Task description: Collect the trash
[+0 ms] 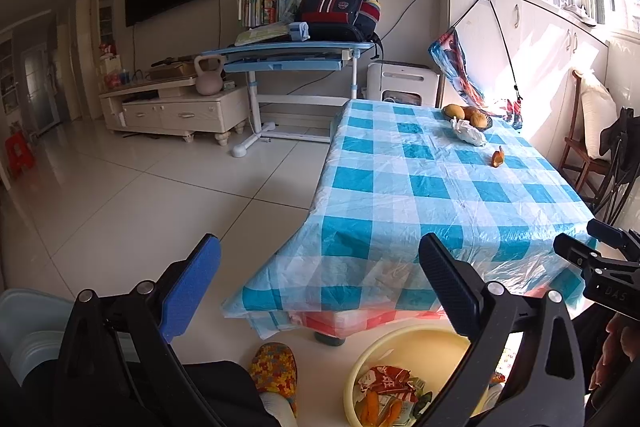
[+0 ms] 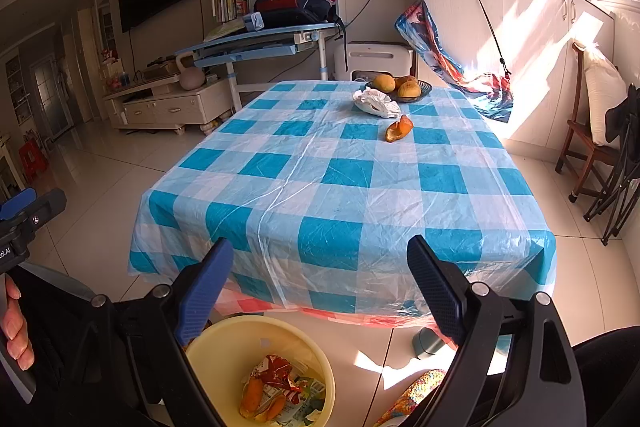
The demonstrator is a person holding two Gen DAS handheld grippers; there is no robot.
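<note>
Both grippers hang low at the near end of the table, aimed forward and a bit downward across it. The left gripper (image 1: 320, 287) has its fingers spread wide with nothing between them; it sits off the table's near left corner, with a person's patterned slipper (image 1: 274, 367) on the floor right under it. The right gripper (image 2: 320, 287) is just as wide open and also holding nothing, lined up pretty much with the middle of the near edge. Below and between the two, on the floor, there's a yellow bin (image 2: 224, 347) with a crumpled red snack wrapper (image 2: 280, 371) and a couple of orange peel bits (image 2: 251, 397) already inside. From the right gripper, the checkered tablecloth (image 2: 340, 187) stretches straight ahead, and the leftover trash sits far out toward the far end, a little right of its centre line. First comes a crumpled white plastic bag (image 2: 376, 103), lying flat with its long side running left to right, just in front of a dark fruit plate (image 2: 424, 91) holding three yellowish fruits. Right of the bag and closer to the gripper lies an orange peel (image 2: 399, 129), curled, with its long axis slanting from near-left to far-right, tip pointing away. It's near the bag but not touching it.
</note>
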